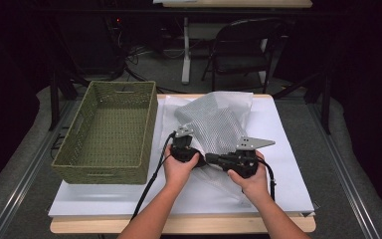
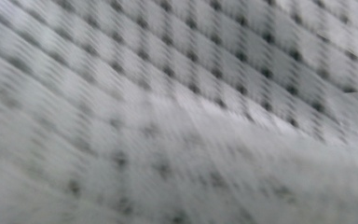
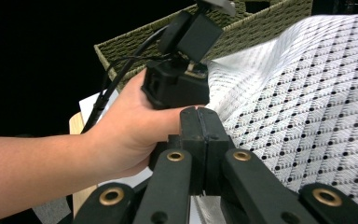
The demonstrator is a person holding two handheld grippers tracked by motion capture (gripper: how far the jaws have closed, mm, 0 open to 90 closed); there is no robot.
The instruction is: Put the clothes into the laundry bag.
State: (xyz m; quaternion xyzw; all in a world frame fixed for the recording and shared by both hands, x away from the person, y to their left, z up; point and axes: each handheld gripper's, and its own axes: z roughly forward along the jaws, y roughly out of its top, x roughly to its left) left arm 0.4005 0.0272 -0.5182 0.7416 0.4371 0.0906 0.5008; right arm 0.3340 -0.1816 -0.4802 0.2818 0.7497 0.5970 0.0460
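A white mesh bag (image 1: pixel 214 122) with dark dots lies bunched on the white-covered table and is raised into a peak. At its near left edge is my left gripper (image 1: pixel 183 144); its jaws are hidden in the mesh, which pulls up from it. The mesh (image 2: pixel 177 112) lies blurred right against the left gripper view's camera. My right gripper (image 1: pixel 210 158) points left at the bag's near edge. In the right gripper view its jaws (image 3: pixel 199 114) are pressed together on a fold of mesh (image 3: pixel 307 102), just behind the left gripper's body (image 3: pixel 177 84) and the hand that holds it.
An empty green woven basket (image 1: pixel 104 172) stands on the table's left side, close beside the bag; its wall (image 3: pixel 242 32) rises behind the left gripper. White sheet (image 1: pixel 278 149) lies bare to the right. A folding chair (image 1: pixel 243 45) stands beyond the table.
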